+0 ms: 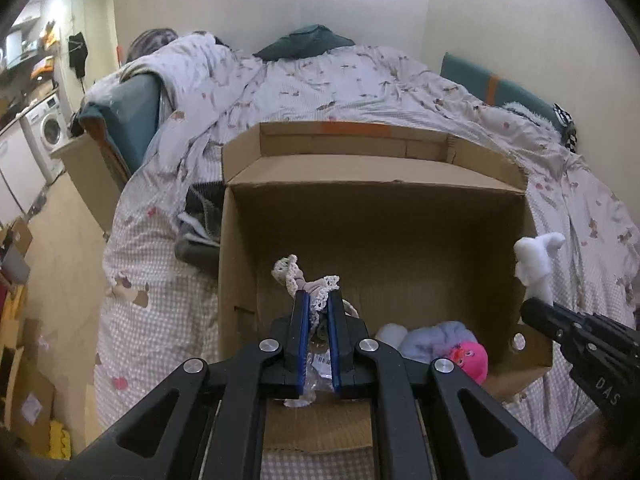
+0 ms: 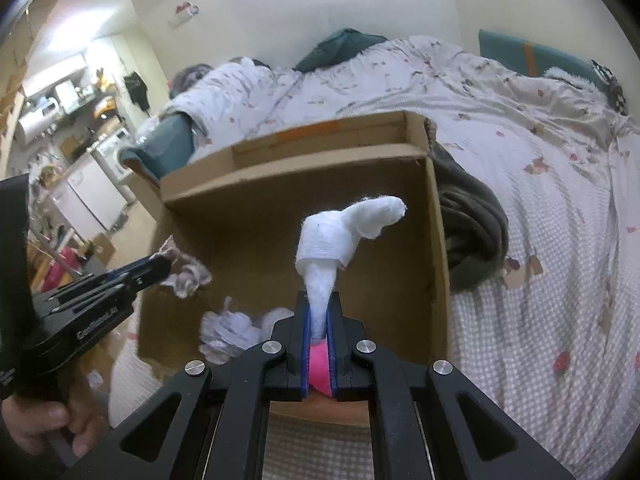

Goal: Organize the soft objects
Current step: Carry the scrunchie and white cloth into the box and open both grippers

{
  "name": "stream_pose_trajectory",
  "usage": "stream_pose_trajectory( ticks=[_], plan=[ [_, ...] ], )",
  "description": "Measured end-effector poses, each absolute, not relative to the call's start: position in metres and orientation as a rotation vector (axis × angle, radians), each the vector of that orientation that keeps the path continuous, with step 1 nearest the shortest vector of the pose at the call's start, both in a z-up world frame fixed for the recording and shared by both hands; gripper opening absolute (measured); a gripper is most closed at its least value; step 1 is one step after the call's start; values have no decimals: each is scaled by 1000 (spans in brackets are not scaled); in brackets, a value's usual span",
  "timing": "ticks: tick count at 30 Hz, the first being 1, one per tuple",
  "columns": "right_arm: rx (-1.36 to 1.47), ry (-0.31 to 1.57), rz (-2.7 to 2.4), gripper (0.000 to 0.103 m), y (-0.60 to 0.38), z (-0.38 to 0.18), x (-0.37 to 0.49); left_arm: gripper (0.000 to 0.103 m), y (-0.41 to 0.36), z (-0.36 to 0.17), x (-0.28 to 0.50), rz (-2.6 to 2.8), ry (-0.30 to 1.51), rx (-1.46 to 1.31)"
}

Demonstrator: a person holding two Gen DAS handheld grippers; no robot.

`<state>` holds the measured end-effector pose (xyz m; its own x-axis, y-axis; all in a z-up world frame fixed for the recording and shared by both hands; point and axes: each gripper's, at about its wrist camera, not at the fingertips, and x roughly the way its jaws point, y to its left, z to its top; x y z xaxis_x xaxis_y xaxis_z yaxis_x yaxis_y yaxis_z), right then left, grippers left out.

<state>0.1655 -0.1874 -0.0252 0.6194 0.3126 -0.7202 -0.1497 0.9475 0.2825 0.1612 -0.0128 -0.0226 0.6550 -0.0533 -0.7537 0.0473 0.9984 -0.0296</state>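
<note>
left tongs (image 1: 319, 300) pinch lace cloth (image 1: 306, 280); right tongs (image 2: 319, 312) — white sock (image 2: 340, 236)

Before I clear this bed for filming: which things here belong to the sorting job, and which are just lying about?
Part of the job:
- cardboard box
- lace-trimmed cloth in the left gripper
- white plush in the right gripper
- pink plush and pale blue plush in the box

Just lying about:
- floral duvet
- dark blanket beside the box
- teal pillow
- washing machine
</note>
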Motion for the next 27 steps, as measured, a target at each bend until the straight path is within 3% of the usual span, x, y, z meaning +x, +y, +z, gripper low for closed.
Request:
stream_pose_trajectory(
  ticks=[23, 26, 27],
  plan=[
    [210, 914, 268, 9, -187, -35, 165, 12, -6, -34, 159, -41, 892, -16],
    [216, 914, 270, 9, -187, -35, 165, 21, -8, -35, 159, -25, 897, 1],
    [220, 915, 271, 9, -187, -35, 166, 29, -8, -35, 159, -21, 893, 7]
  ],
)
